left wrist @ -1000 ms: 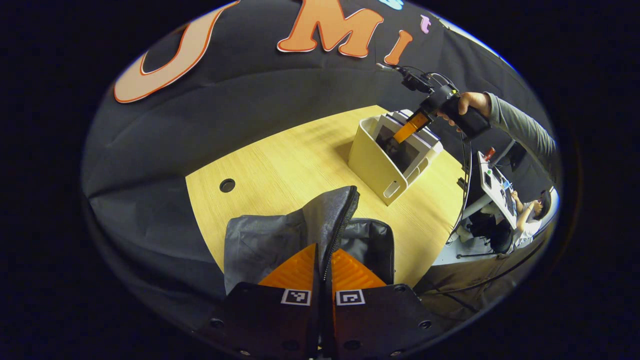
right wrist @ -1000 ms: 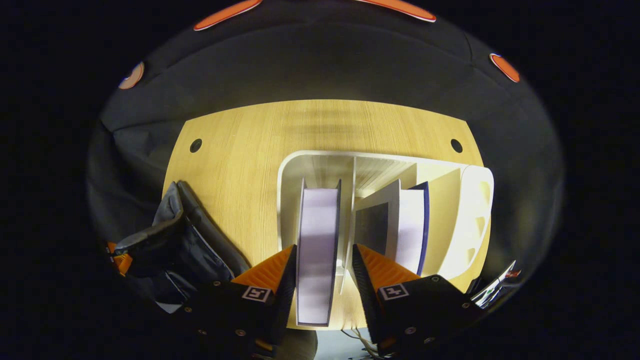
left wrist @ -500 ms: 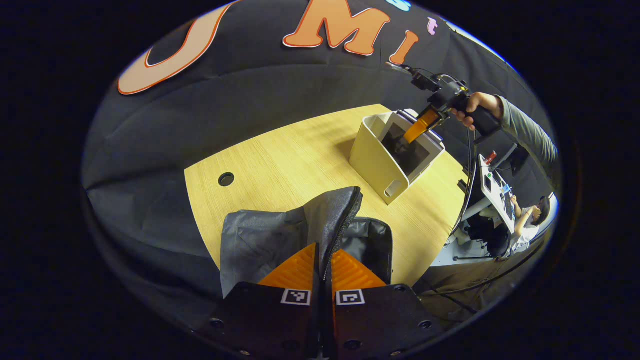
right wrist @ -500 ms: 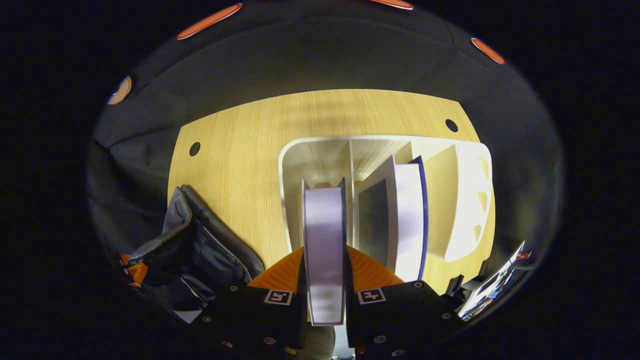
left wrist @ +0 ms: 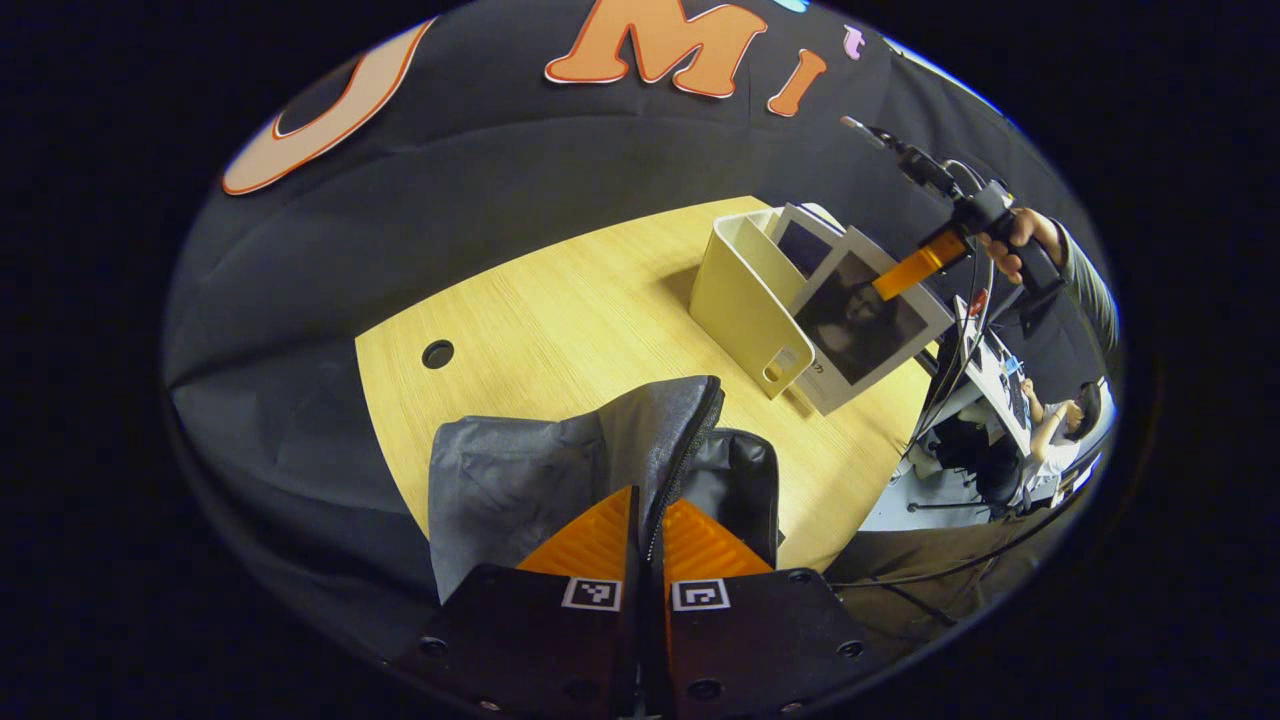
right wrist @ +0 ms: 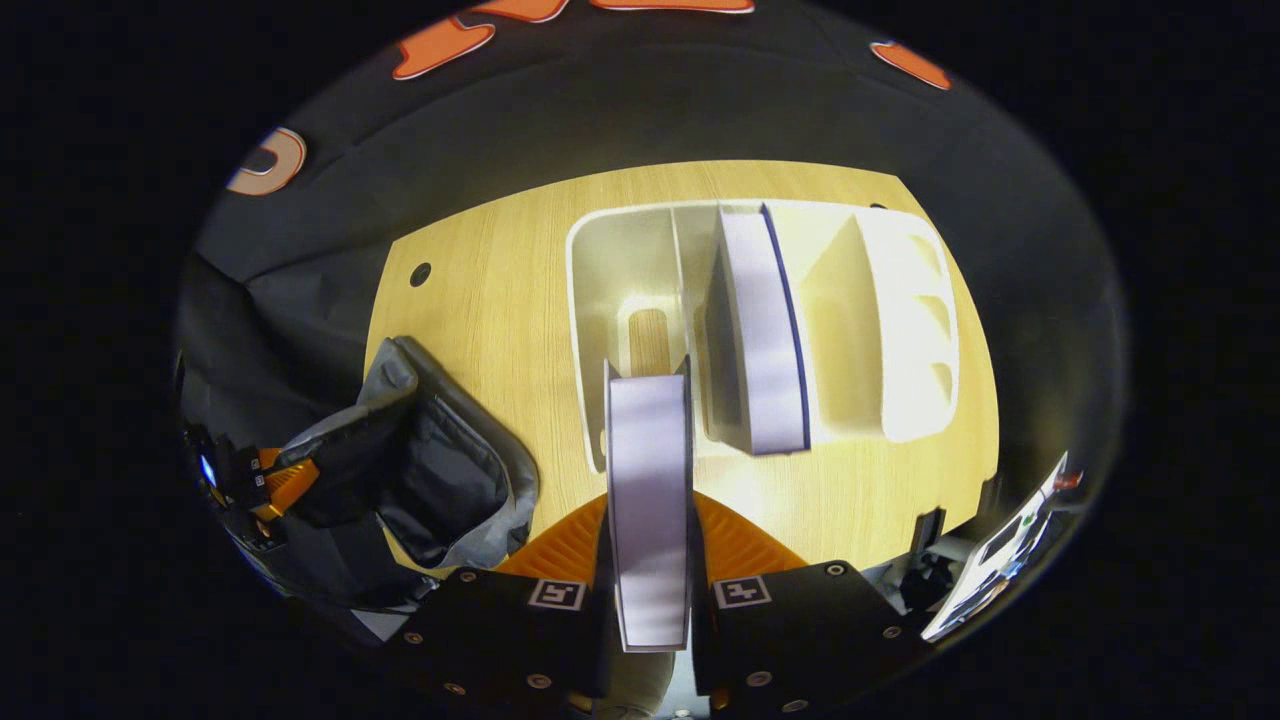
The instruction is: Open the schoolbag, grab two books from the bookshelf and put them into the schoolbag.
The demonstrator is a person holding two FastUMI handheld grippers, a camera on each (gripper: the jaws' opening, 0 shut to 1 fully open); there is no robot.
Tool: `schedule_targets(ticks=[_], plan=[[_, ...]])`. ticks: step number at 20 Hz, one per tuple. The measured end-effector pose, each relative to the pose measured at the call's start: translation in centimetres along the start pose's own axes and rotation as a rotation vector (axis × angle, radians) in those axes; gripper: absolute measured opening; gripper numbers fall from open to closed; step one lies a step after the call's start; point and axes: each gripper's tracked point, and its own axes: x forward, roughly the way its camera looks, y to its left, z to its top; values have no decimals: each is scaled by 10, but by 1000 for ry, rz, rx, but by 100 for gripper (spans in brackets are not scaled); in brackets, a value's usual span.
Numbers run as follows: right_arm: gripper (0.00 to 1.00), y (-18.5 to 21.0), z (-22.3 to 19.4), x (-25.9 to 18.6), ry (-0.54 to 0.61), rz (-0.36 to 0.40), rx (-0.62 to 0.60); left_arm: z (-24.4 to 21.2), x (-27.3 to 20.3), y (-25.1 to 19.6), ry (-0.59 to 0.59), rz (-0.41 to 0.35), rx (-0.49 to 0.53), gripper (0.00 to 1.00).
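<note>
Now the right gripper point(right wrist: 648, 545), fingers clamped on the first book point(right wrist: 648, 500), has lifted it clear of the bookshelf point(right wrist: 600, 300), while the left gripper point(left wrist: 648, 540), at lower centre, pinches the schoolbag point(left wrist: 560, 470) flap open, ready for insertion.

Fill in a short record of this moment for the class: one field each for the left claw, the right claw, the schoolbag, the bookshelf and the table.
left claw: shut on the schoolbag's zipper edge, holding the flap up
right claw: shut on a book, lifted clear of the shelf
schoolbag: open, on the table's near edge
bookshelf: cream, upright; one book stands in a middle slot
table: light wood
</note>
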Motion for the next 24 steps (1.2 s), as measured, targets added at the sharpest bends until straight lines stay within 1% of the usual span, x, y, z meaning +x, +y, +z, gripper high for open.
schedule_targets(ticks=[4,12,13,14,18,20,24], plan=[[32,-12,-33,-5,-9,30,78,-3,4,-4,6,-3,-5,5],[30,-14,-83,-19,-47,149,257,-3,3,-6,8,-7,2,5],[24,-14,-89,-23,-53,164,280,-3,3,-5,7,-8,4,5],[29,-15,-95,-27,-60,184,300,-3,3,-5,5,-9,4,5],[29,-9,-107,-33,-96,266,387,-4,2,-6,-2,-15,-2,5],[28,-4,-112,-35,-115,298,412,-4,2,-7,-8,-17,-5,5],[28,18,-121,-44,-150,408,456,-3,-1,-9,-32,-21,-8,5]])
